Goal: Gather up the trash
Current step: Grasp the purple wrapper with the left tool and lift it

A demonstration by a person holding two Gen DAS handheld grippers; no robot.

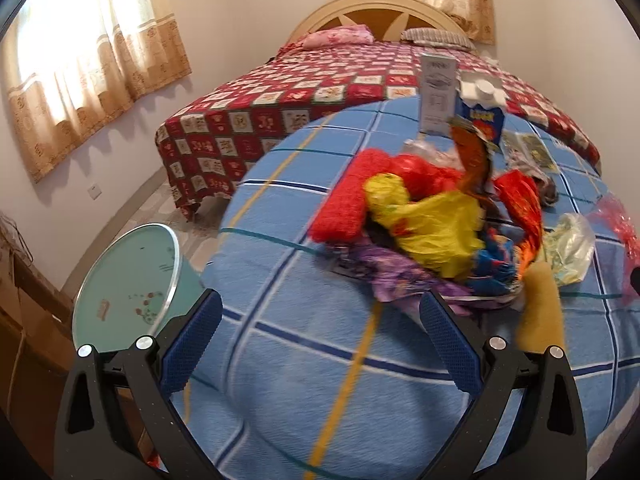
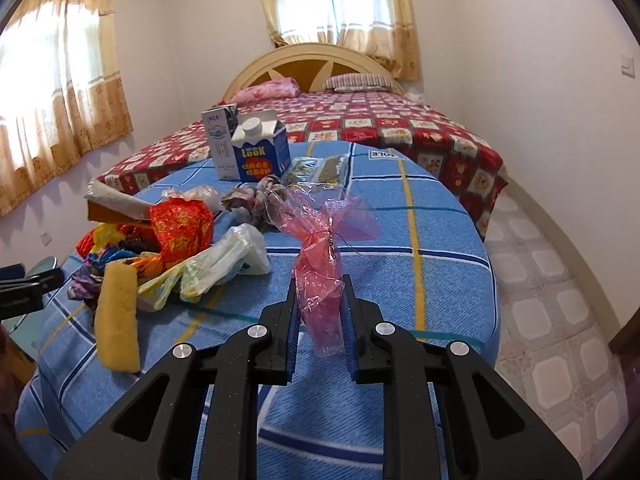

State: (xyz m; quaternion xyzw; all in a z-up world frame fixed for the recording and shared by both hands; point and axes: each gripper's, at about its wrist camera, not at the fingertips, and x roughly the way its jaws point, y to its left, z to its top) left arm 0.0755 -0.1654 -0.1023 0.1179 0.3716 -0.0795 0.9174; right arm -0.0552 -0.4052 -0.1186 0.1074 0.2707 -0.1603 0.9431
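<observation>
A heap of trash lies on the blue checked table cover (image 1: 304, 360): a yellow bag (image 1: 436, 224), red wrappers (image 1: 348, 196), a purple wrapper (image 1: 384, 272) and a yellow sponge (image 1: 540, 308). My left gripper (image 1: 320, 312) is open and empty just before the heap. My right gripper (image 2: 320, 300) is shut on a pink plastic wrapper (image 2: 320, 276) that sticks up between its fingers above the table. In the right wrist view the heap (image 2: 180, 232) lies to the left, with the sponge (image 2: 116, 320) nearest.
A teal bin (image 1: 132, 284) stands on the floor left of the table. Two cartons (image 2: 260, 152) stand at the table's far edge. A bed with a red quilt (image 2: 400, 124) lies beyond. Tiled floor (image 2: 540, 300) is to the right.
</observation>
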